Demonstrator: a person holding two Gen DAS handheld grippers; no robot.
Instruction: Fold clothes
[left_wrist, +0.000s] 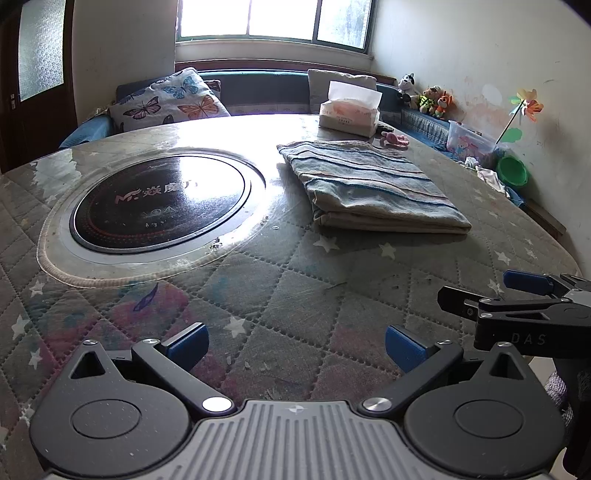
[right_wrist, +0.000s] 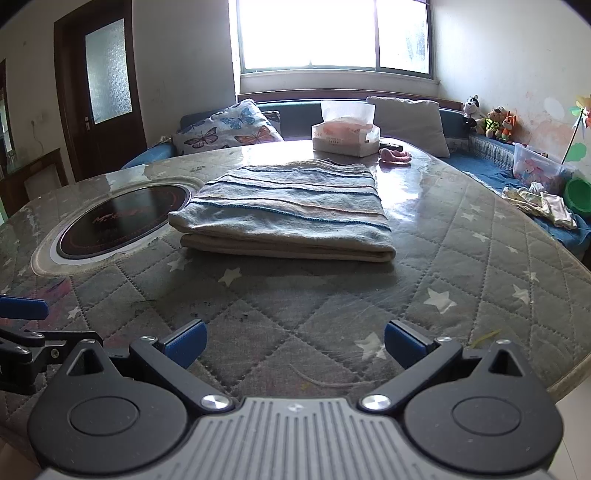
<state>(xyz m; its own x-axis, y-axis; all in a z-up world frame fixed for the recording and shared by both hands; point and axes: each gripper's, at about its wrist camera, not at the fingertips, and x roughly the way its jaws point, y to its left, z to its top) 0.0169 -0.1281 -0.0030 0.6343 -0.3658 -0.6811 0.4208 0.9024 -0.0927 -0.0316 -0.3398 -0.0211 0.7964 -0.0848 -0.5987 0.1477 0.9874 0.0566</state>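
Both grippers' fingers (left_wrist: 186, 341) apart, folded striped garment (right_wrist: 288, 210) beyond, tissue box (right_wrist: 345, 138) holding tissues.

Bright window (right_wrist: 334, 35) on far wall, glare washing out the view. Dark wooden door (right_wrist: 101, 92) with frosted pane at left. Blue bench sofa (right_wrist: 480, 162) under window, running along right wall; butterfly cushion (right_wrist: 229, 129) on it. White right wall (left_wrist: 480, 48) stained, scuffed.
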